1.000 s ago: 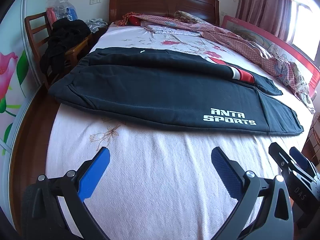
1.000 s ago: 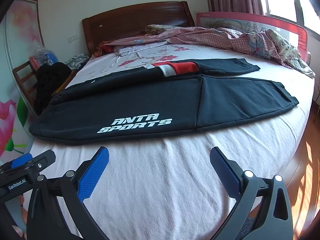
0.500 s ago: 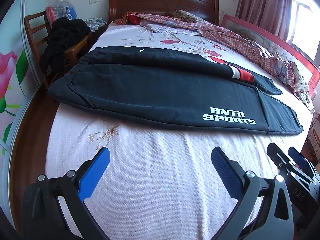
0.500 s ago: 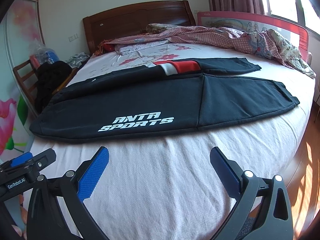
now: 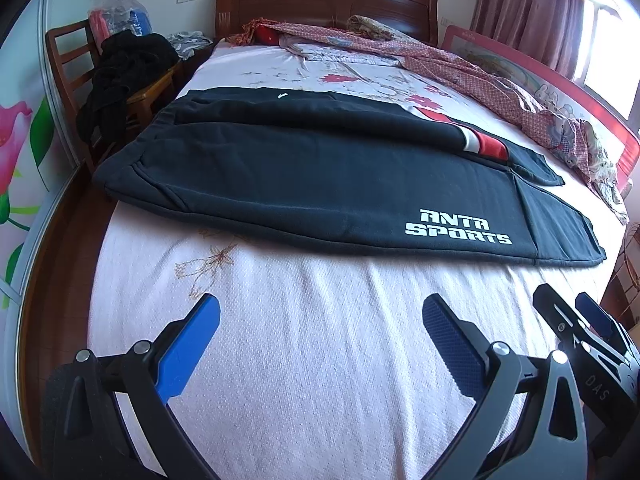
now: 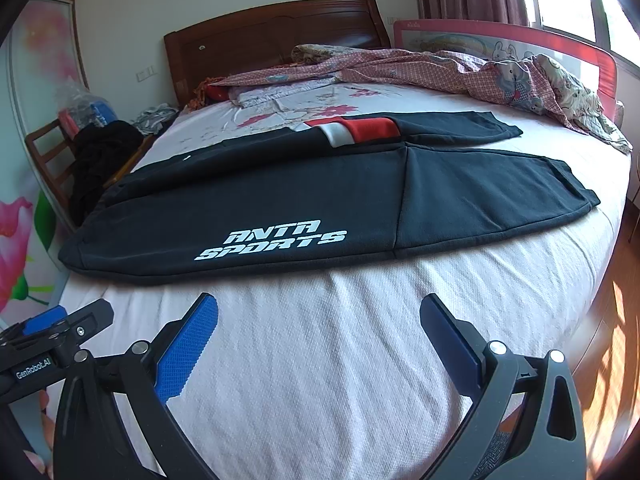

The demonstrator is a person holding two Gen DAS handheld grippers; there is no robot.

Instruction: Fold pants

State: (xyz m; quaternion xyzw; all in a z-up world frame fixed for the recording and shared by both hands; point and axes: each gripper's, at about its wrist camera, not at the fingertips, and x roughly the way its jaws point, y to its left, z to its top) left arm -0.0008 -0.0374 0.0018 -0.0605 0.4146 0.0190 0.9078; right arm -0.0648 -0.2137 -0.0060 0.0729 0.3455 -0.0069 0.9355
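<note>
The pants lie flat across the bed, legs side by side, waistband at the left edge of the mattress near the chair and cuffs reaching toward the right edge. The near leg carries white "ANTA SPORTS" lettering; the far leg shows a red and white band. The near hem runs roughly parallel to the foot of the bed, with a broad strip of bare pink sheet between it and both tools — open room on the near side.

The left tool hovers over that bare sheet with its jaws spread wide, nothing between them, well short of the near hem. The right tool does the same, wide and empty, facing the lettering and the knee seam. Each tool shows at the edge of the other's view — they sit just beside each other.

Beyond the pants, a rumpled quilt runs along the far right side against the rail. The headboard closes the far end
</note>
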